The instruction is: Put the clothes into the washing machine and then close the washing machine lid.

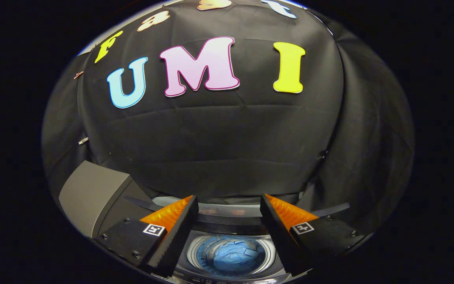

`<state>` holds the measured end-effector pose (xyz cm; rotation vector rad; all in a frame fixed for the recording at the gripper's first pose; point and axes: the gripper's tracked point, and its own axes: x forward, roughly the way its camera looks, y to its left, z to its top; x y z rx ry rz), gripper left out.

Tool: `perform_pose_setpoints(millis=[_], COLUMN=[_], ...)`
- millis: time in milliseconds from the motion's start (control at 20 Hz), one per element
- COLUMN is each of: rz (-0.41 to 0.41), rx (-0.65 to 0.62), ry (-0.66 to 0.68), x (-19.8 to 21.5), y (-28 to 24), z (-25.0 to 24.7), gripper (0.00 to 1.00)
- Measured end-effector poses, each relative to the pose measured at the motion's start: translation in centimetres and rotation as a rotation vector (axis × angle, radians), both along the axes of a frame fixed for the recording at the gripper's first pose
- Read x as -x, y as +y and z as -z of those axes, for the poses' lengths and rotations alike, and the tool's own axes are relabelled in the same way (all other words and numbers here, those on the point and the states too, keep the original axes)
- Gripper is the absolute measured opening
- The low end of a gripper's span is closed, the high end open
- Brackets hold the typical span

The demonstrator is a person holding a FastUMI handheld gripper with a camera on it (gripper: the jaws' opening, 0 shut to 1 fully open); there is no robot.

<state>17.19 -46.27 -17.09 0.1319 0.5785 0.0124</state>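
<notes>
You held the gripper [229,221] with its fingers spread wide and empty above the open washing machine [229,272], where the blue clothes [235,254] already lay in the drum between the fingers, which probably left only the raised lid [89,193] to close.

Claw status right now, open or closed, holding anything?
Claw: open, holding nothing, above the washing machine drum with the blue clothes inside.
</notes>
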Motion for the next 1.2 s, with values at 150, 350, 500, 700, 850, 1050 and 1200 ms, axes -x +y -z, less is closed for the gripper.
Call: perform_pose_setpoints(millis=[150,350,500,700,850,1050,1200], rz=[0.008,0.012,0.023,0.03,0.038,0.048,0.057], rx=[0.004,0.017,0.018,0.019,0.017,0.003,0.007], ry=[0.0,0.013,0.075,0.1,0.099,0.109,-0.003], x=[1.8,5.3,9.1,13.7,15.4,15.5,13.2], y=[0.2,0.5,0.9,1.4,1.7,1.6,1.1], z=[0.3,1.3,3.8,6.9,7.8,7.6,3.2], gripper=[1.0,1.0,1.0,1.0,1.0,1.0,1.0])
